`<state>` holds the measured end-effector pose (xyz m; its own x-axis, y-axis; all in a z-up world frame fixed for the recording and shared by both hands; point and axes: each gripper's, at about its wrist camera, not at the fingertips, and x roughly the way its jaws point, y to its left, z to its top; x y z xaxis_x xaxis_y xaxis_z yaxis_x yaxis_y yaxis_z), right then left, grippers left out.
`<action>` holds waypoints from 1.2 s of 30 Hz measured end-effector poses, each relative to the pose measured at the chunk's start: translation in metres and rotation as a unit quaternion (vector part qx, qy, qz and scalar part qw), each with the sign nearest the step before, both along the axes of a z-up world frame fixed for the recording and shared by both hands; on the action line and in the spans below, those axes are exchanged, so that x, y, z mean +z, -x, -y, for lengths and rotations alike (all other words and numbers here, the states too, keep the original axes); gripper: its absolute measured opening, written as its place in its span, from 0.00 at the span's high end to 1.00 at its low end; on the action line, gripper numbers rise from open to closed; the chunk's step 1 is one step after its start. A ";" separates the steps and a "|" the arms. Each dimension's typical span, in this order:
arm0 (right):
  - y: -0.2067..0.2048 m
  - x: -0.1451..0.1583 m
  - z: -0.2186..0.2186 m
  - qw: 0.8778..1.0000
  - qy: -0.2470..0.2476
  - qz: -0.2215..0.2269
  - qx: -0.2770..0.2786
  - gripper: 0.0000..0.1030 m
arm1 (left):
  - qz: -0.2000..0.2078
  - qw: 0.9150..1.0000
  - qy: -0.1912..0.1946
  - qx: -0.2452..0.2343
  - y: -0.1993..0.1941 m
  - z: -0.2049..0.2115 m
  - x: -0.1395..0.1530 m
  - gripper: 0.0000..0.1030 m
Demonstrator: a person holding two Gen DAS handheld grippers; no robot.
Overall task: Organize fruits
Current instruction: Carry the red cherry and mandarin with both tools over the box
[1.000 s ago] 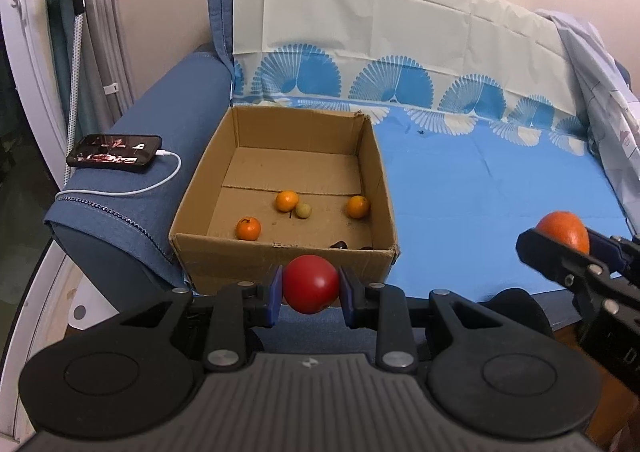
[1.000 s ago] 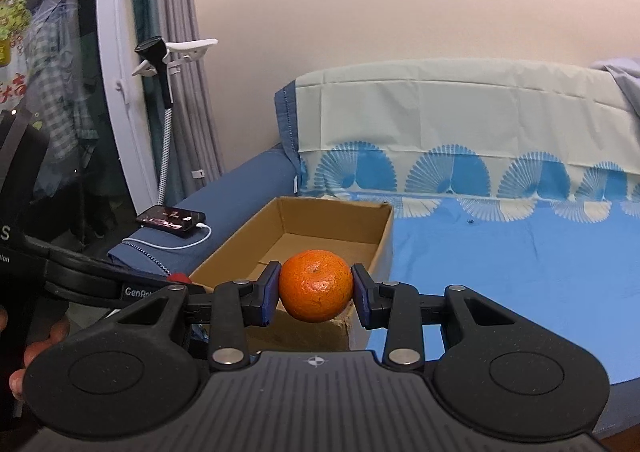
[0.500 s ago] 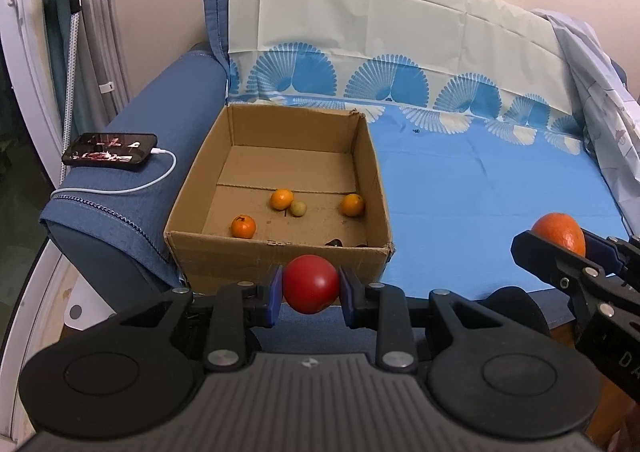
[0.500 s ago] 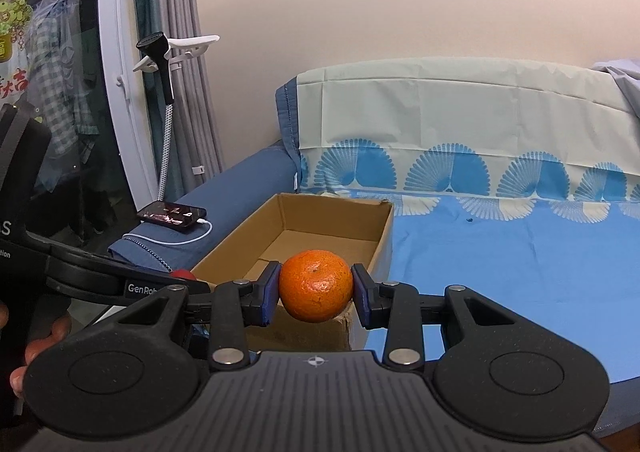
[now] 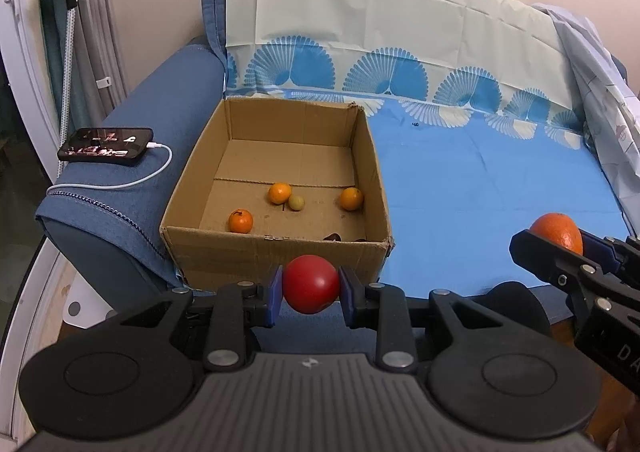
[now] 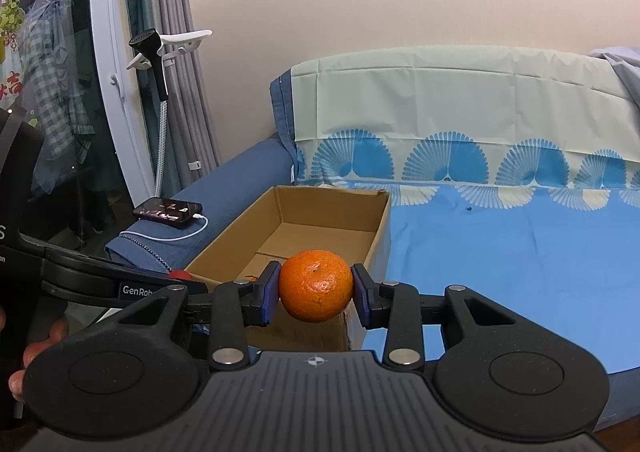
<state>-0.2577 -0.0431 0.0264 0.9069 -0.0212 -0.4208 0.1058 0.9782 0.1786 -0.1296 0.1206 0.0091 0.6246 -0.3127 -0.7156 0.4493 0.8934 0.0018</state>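
Observation:
My left gripper [image 5: 311, 286] is shut on a red round fruit [image 5: 310, 284], held just in front of the near wall of an open cardboard box [image 5: 276, 256] on the sofa. Three small oranges [image 5: 279, 192] and a small yellow-green fruit [image 5: 296, 202] lie on the box floor. My right gripper [image 6: 316, 292] is shut on an orange [image 6: 316, 286], held in front of the box's near right corner [image 6: 340, 328]. That orange also shows in the left wrist view [image 5: 558, 232].
A phone [image 5: 106, 140] on a white charging cable lies on the blue sofa armrest [image 5: 120, 195], left of the box. A blue patterned sheet [image 5: 480, 187] covers the seat to the right. A clamp stand [image 6: 160, 51] and curtains stand at the left.
Both grippers have drifted slightly, so the box sits a little lower and more to the left in the left wrist view. Both fruits stay gripped.

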 end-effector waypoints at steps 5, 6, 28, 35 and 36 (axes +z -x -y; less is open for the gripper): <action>-0.003 -0.002 0.000 1.000 -0.002 -0.005 -0.001 0.62 | -0.005 1.000 0.000 0.000 -0.003 0.001 -0.003 0.68; -0.004 -0.003 0.000 1.000 -0.002 -0.006 -0.001 0.62 | -0.007 1.000 0.000 0.001 -0.004 0.001 -0.004 0.68; -0.121 -0.040 0.001 0.997 0.007 -0.074 0.036 0.62 | -0.053 0.998 -0.007 0.042 -0.115 -0.003 -0.025 0.68; -0.181 -0.059 0.008 0.995 0.009 -0.093 0.047 0.62 | -0.062 0.996 -0.021 0.054 -0.170 0.011 -0.042 0.68; -0.188 -0.062 0.009 0.994 0.007 -0.096 0.048 0.62 | -0.064 0.996 -0.024 0.055 -0.179 0.013 -0.045 0.68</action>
